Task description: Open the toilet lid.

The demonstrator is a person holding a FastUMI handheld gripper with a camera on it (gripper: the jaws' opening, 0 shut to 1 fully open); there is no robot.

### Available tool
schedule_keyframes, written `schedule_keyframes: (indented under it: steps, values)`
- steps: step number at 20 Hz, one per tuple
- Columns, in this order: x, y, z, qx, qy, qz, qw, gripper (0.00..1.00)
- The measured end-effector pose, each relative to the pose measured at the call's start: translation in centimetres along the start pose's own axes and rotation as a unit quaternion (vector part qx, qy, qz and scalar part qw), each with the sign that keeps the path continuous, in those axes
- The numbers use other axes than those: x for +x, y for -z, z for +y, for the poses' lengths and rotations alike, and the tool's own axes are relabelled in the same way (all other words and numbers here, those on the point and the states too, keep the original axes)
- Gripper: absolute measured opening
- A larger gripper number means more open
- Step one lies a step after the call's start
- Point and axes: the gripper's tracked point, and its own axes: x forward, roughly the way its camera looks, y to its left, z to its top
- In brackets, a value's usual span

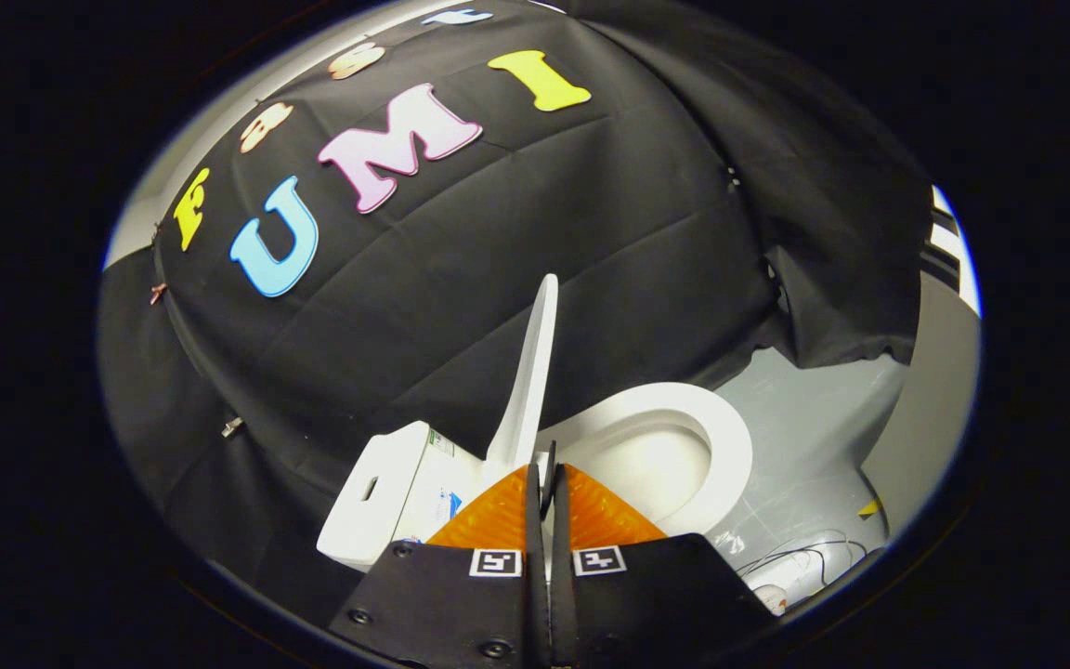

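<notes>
Lid (528,372) seen raised near upright, edge-on, just beyond gripper (549,483). Fingers almost together, lid's near edge apparently pinched between, contact hidden. Seat (725,437) exposed right. Lifting step judged nearly done; next: lid leaned back toward tank (386,492), fingers parted.

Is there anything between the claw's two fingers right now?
Yes. In the gripper view the claw is closed on the lower edge of the raised lid, which stands upright between the tank and the seat.
</notes>
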Motion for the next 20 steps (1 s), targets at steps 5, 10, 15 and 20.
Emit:
schedule_keyframes:
  steps: [5, 10, 15, 20]
  values:
    - [-0.4, -0.1, 3.7, -0.06, 0.031, -0.011, 0.998, 0.07]
    - [-0.5, -0.1, 8.7, -0.089, 0.033, -0.016, 0.995, 0.06]
    - [-1.0, 0.8, 13.1, -0.138, 0.049, -0.026, 0.989, 0.08]
    - [-0.6, 2.3, 18.2, -0.161, 0.053, -0.03, 0.985, 0.08]
